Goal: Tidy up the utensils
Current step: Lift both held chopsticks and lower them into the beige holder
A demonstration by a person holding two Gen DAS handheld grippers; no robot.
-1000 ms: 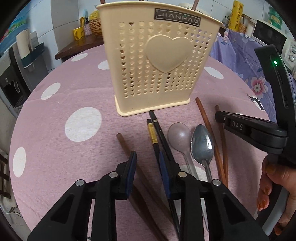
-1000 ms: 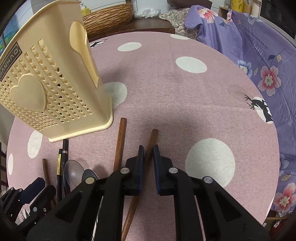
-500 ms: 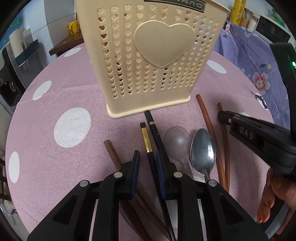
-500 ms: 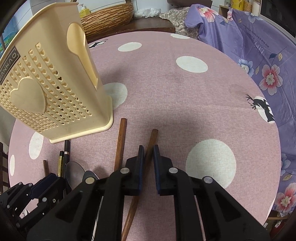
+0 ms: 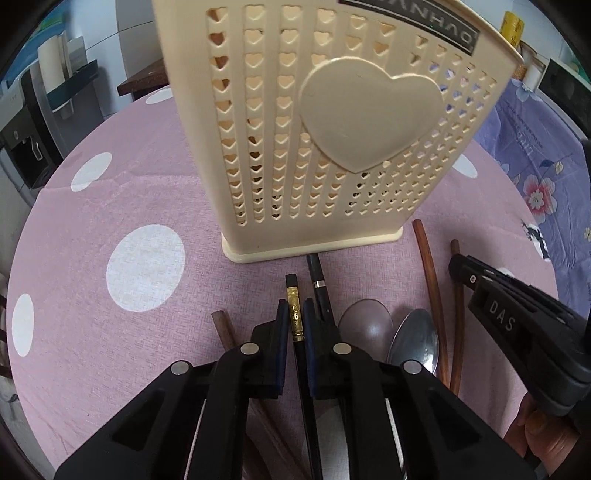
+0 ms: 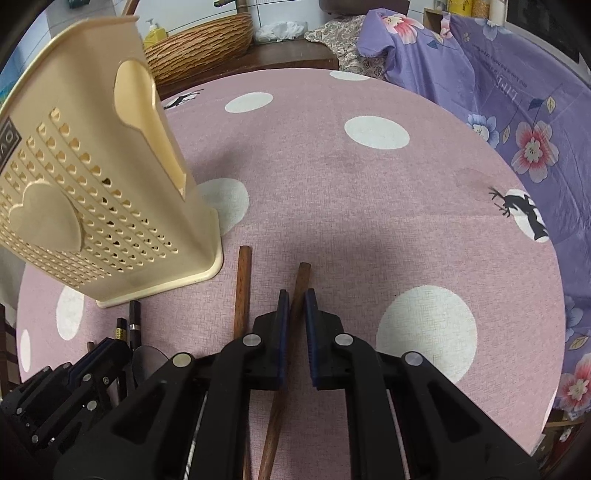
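A cream perforated utensil holder [image 5: 332, 129] with a heart stands upright on the pink dotted table [image 6: 332, 203]. In front of it lie two black chopsticks, two spoons and several brown chopsticks. My left gripper [image 5: 295, 314] points down, its jaws closing tight onto the gold-banded black chopstick [image 5: 291, 291]. The silver-banded black chopstick [image 5: 317, 280] lies just to its right. A translucent spoon [image 5: 364, 328] and a metal spoon [image 5: 415, 339] lie further right. My right gripper [image 6: 295, 295] is shut on a brown chopstick [image 6: 302, 275] that rests on the table. Another brown chopstick [image 6: 243, 288] lies beside it.
One more brown chopstick [image 5: 221, 326] lies left of my left gripper. A woven basket [image 6: 199, 48] and a soap bottle [image 6: 155, 31] sit on a dark sideboard behind the table. Purple flowered cloth [image 6: 498, 92] hangs along the right edge. A hand [image 5: 535, 435] holds the right gripper.
My left gripper has moved forward toward the holder, and its jaws have narrowed from a wide gap onto the gold-banded black chopstick. The right gripper has kept still.
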